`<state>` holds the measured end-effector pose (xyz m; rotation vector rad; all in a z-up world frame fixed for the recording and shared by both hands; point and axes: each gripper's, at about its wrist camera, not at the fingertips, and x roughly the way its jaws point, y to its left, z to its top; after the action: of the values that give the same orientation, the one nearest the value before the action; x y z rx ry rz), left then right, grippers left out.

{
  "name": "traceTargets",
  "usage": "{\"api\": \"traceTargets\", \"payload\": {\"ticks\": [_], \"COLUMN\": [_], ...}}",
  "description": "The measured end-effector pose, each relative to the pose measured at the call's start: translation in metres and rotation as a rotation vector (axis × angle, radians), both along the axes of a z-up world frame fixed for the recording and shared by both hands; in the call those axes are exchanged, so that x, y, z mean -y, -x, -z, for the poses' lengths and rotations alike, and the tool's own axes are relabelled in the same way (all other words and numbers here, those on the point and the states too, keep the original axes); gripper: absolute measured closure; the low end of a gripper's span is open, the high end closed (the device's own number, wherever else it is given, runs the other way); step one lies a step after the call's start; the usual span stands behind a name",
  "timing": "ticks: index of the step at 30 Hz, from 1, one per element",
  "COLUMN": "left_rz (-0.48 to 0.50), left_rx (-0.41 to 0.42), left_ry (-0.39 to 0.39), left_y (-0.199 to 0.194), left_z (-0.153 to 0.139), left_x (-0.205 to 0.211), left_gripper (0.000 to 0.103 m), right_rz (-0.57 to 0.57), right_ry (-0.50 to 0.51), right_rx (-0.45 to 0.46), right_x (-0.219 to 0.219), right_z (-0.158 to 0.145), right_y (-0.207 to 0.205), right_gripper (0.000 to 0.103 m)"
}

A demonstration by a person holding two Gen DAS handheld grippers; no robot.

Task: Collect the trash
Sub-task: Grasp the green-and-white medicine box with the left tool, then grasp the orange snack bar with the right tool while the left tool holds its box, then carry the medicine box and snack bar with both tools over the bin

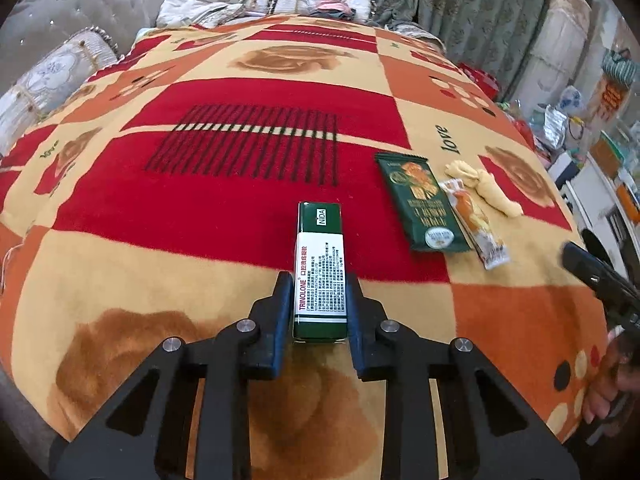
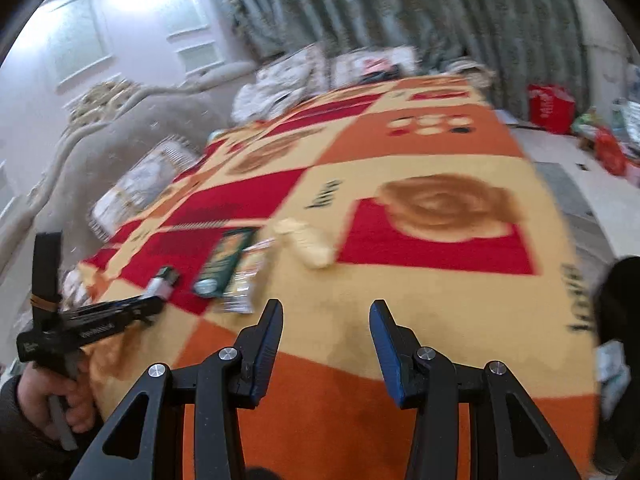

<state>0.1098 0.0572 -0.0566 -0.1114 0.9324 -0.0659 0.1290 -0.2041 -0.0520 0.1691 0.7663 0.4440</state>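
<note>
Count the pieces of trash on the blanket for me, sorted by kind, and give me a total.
Boxes: 1, the green and white box between the fingers of the left gripper.
Wrappers: 2, the green wrapper and the orange and white wrapper beside it.
Crumpled yellow tissue: 1, the tissue.
Total: 4

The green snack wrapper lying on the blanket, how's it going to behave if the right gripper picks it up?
The green snack wrapper lies flat, so it is probably empty, light and floppy, likely to droop from a pinch. Its glossy film may slip between the pads. The orange sachet overlaps its edge and could drag along. The right gripper is open.
</note>
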Motion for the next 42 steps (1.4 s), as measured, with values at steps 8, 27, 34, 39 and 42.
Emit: {"api": "traceTargets", "payload": {"ticks": [8, 27, 34, 39, 42], "left_rz": [0.036, 0.08, 0.097, 0.088, 0.09], "left_rx": [0.008, 0.019, 0.021, 0.034, 0.046], "left_ry": [-0.017, 0.096, 0.04, -0.043, -0.071], "left_y": [0.012, 0.025, 0.037, 0.043, 0.045], "left_z": [0.002, -0.013, -0.028, -0.034, -0.037], "left_x": [0.007, 0.009, 0.039, 0.063, 0.071], "left_gripper": [0.08, 0.082, 0.082, 0.082, 0.082], "right_rz": [-0.055, -0.141, -0.14, -0.054, -0.046], "right_ry": [0.124, 0.205, 0.17, 0.123, 0.127], "right_rx": [0.0, 0.02, 0.085, 0.072, 0.093], "right_x": [-0.081, -0.084, -0.023, 0.005, 0.01], "right_z": [-0.001, -0.005, -0.017, -0.007, -0.011], "right_y": [-0.032, -0.021, 0.031, 0.042, 0.045], "right_gripper": [0.06, 0.088, 0.088, 0.088, 0.088]}}
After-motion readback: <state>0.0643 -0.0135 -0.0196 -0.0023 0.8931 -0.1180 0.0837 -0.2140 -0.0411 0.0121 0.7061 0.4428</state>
